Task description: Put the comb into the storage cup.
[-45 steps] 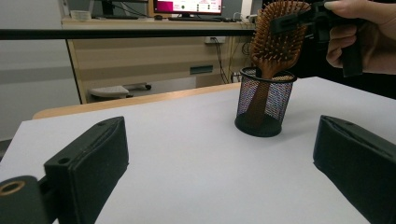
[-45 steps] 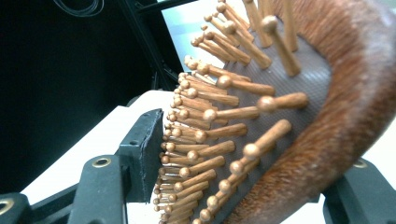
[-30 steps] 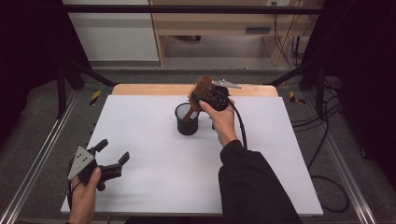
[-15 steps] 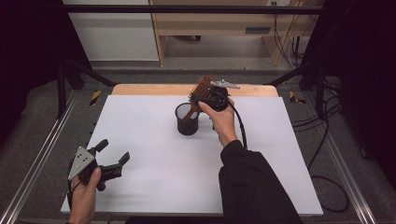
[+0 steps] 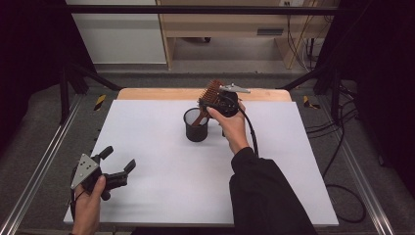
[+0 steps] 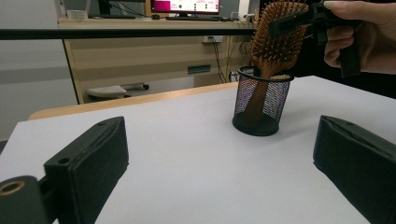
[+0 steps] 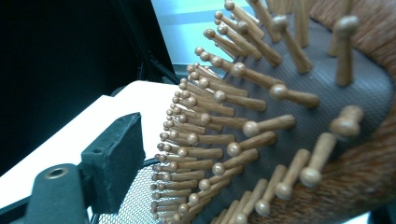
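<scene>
The white table (image 5: 161, 147) filled the middle of the high view. Just above its centre stood a black mesh cup (image 5: 196, 125), and a wooden hairbrush (image 5: 209, 98) stood in it handle down, bristle head sticking out. The right hand-held gripper (image 5: 215, 100) was at the brush head; whether it gripped, I could not tell. At lower left, the left hand-held gripper (image 5: 117, 164) was wide open, empty.

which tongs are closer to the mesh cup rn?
Right. The right tongs are just above the mesh cup, at the hairbrush head. The left tongs sit open at the near-left table corner.
</scene>
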A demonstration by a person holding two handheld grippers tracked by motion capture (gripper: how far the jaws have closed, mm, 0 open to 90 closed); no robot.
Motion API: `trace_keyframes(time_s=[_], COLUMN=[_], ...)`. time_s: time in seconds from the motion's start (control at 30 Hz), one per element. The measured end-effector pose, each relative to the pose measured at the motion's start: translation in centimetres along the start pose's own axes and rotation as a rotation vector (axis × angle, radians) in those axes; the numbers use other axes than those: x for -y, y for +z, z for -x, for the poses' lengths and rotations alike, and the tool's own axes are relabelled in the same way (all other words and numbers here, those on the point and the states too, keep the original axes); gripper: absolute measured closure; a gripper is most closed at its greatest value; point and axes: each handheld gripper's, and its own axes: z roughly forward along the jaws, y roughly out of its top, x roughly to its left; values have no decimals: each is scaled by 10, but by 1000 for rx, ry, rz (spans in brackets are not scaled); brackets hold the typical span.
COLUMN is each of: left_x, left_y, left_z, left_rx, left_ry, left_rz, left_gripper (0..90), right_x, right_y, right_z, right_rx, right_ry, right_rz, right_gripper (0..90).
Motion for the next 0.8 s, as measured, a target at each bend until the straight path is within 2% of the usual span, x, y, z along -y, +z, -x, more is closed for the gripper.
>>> trace_keyframes(time_s=[0.3, 0.8], left_x=[0, 0], left_y=[0, 0], left_z=[0, 0], left_rx=[0, -2], left_ry=[1, 1], left_rz=[0, 0], left_gripper=[34, 34], right_x=[-1, -5], right_y=[-1, -12], right_z=[-1, -1], right_rx=[13, 26], right_ry=[14, 1], right_rz=[-9, 2], right_gripper=[87, 61])
